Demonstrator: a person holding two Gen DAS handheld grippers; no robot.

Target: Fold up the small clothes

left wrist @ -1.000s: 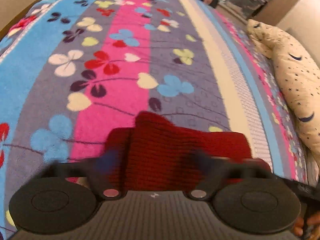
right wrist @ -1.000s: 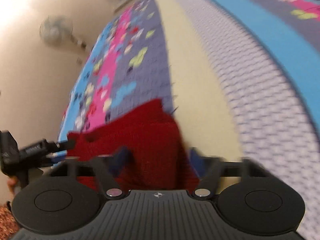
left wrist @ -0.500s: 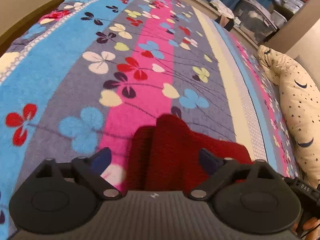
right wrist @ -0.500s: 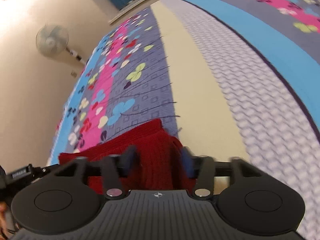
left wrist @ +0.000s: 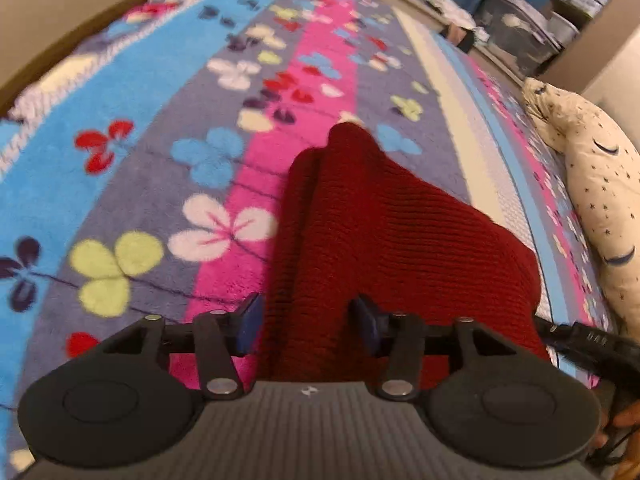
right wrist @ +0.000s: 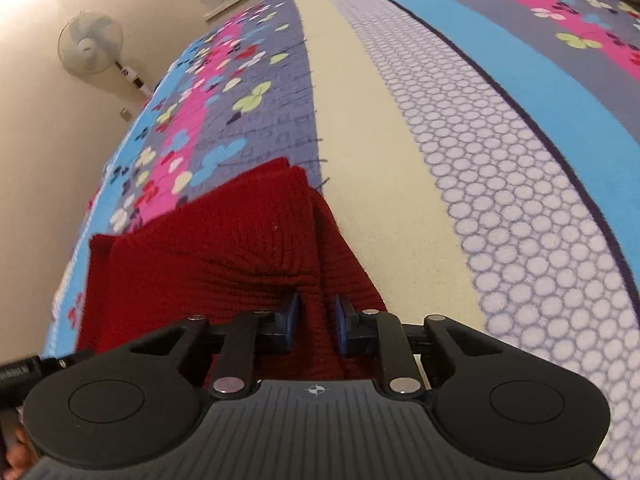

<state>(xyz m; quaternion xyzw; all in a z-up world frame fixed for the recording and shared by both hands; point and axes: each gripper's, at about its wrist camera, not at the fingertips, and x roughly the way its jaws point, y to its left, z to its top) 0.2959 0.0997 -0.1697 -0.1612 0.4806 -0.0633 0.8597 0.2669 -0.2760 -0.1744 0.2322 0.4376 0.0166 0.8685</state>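
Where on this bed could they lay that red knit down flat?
Bare blanket lies ahead and left of the red knit, over the pink and blue flowered stripes. The cream stripe on its right is bare too. It is crowded only near the star-print pillow at the far right edge.

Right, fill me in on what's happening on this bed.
A person is folding a red knit garment on a floral striped blanket, with a handheld claw in each hand. The left claw and the right claw each pinch a bunch of the knit between blue pads, one on each side. A star-print pillow lies along the bed's edge. The fold isn't finished.
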